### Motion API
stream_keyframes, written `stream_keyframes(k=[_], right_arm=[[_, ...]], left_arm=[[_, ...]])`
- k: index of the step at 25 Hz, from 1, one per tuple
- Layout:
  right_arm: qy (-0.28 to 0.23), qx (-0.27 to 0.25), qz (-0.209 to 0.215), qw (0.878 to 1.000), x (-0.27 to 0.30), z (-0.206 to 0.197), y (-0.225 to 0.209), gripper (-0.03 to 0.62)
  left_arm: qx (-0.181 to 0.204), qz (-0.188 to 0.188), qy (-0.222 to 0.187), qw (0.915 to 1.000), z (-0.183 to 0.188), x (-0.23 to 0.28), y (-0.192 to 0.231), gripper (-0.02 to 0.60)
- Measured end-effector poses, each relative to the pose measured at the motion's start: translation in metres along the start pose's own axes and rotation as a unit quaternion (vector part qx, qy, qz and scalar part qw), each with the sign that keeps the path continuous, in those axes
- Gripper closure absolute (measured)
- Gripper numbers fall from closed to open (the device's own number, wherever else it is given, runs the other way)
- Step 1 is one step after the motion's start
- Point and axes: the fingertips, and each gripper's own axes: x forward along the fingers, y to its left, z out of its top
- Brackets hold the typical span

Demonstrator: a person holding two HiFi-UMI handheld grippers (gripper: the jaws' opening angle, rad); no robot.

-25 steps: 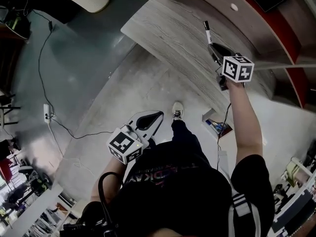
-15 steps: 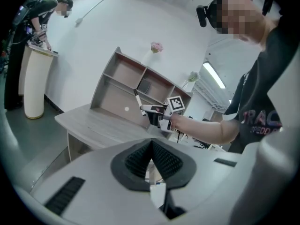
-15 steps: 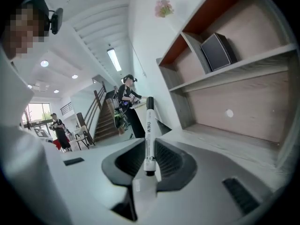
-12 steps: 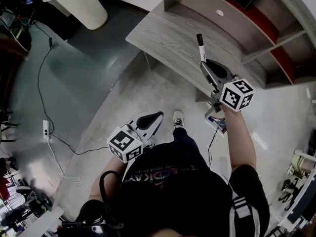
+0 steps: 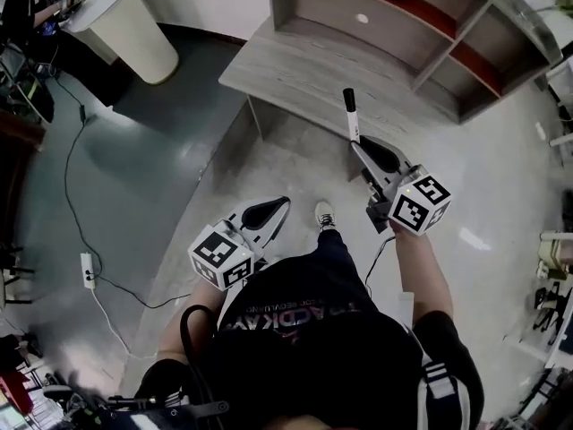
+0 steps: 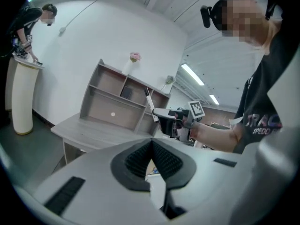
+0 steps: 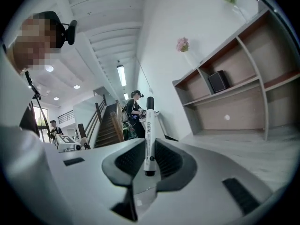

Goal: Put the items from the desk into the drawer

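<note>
My right gripper is shut on a white marker with a black cap. It holds the marker upright in the air, in front of the grey wooden desk and off its surface. In the right gripper view the marker stands clamped between the ribbed pads. My left gripper hangs lower, near the person's body, shut with nothing in it. Its pads meet in the left gripper view, which also shows the right gripper and marker. I cannot make out the drawer.
A shelf unit stands on the desk, holding a small white disc and a black box. A white round pedestal stands at the far left. A cable and power strip lie on the floor. The person's shoe shows between the grippers.
The right gripper has drawn back from the desk edge towards the body, carrying the marker. The head view has tilted, showing more of the shelf. The left gripper has barely moved.
</note>
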Motion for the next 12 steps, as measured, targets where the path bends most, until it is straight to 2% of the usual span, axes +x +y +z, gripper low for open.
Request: stream_keyframes(k=[6,12], right_arm=[[-0.015,0.008,-0.061,0.998,-0.053,-0.024,0.028,0.517],[-0.021,0.033,-0.146,0.988,-0.144,-0.062,0.023,0.516]], left_arm=[[0.013,-0.066,0.022,0.9975,-0.011,-0.003,-0.030,0.571],[0.024,-0.141,0.052,0.9883,-0.040,0.023,-0.092,0.571]])
